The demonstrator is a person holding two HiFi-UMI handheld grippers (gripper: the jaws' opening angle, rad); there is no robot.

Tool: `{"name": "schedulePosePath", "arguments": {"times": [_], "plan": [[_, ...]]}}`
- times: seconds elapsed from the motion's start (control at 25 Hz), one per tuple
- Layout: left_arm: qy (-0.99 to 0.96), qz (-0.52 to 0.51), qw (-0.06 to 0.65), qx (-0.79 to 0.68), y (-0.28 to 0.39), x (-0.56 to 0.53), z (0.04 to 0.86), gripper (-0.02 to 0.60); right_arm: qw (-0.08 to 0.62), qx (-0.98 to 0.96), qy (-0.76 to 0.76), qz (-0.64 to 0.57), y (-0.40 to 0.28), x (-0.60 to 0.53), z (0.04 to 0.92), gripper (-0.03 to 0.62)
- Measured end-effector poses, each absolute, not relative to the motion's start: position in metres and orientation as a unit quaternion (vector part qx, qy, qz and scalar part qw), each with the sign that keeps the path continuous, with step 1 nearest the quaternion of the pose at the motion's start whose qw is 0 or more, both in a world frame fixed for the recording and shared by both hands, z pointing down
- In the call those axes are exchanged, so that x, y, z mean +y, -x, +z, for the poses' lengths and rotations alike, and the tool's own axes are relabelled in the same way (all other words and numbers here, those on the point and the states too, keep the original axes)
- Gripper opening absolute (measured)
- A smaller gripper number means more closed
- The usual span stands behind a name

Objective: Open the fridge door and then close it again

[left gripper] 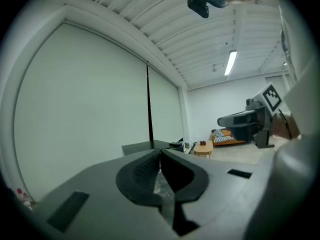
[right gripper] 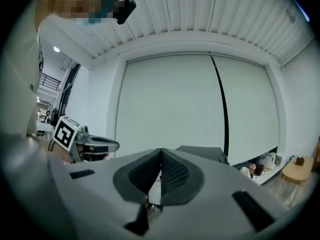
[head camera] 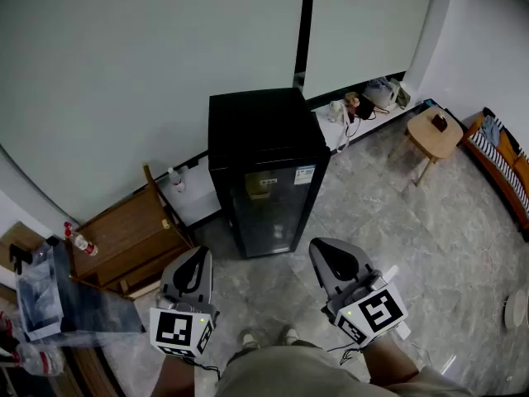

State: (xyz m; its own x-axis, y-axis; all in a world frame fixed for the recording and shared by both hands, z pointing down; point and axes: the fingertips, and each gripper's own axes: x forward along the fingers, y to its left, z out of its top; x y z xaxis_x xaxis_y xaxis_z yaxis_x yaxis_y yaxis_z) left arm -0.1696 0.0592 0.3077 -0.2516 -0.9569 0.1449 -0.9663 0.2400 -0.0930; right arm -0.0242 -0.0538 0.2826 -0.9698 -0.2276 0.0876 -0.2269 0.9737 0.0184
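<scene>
A: What stands on the right side of the marble floor (head camera: 463, 246)?
B: A small wooden side table (head camera: 434, 132), with 1 dark little object (head camera: 440, 122) near its far edge. Past it, at the floor's right edge, is a bench with an orange striped cushion (head camera: 500, 160).
A: And along the far wall?
B: A white bag (head camera: 382, 92) and cabled clutter (head camera: 351, 110) sit on the low ledge, under 2 pale panels split by a black strip (head camera: 304, 31).
A: The left?
B: A wooden cabinet (head camera: 124, 238), with a red-capped bottle (head camera: 80, 242) at its left corner and a white bottle (head camera: 176, 180) on the ledge behind it
</scene>
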Motion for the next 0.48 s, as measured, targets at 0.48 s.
{"name": "schedulePosePath", "arguments": {"times": [0.48], "plan": [[-0.611,0.078,0.028,-0.787,0.187,0.055,0.313,0.011,0.044,-0.992,-0.117,0.007,0.040,-0.058,0.289,-0.003]]}}
